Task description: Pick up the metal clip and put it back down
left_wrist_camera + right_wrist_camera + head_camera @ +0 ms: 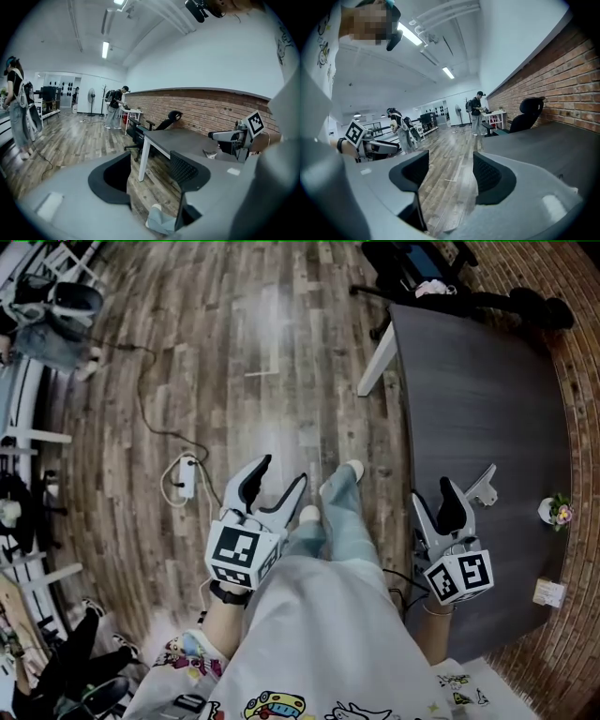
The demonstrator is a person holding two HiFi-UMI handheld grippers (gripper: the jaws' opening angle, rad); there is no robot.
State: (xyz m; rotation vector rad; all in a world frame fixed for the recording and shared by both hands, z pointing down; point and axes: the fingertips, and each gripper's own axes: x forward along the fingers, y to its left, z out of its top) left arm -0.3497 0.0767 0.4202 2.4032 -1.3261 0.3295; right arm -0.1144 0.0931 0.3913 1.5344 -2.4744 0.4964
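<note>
The left gripper [283, 472] hangs over the wooden floor [234, 362], its jaws spread wide with only floorboards and the person's trouser leg [342, 512] showing between them. To the right, the right gripper [432, 488] is held over the near left edge of the dark table [487, 399], equally released and empty. What appears to be the metal clip [485, 486] lies flat on the table, just right of that gripper's far tip and touching neither jaw. Farther right stand a small potted plant [553, 512] and, nearer, a pale card [548, 592]. With the clip resting on the table and both claws free, either the lift has yet to begin or the clip is already back down; the scene alone does not settle which.
</note>
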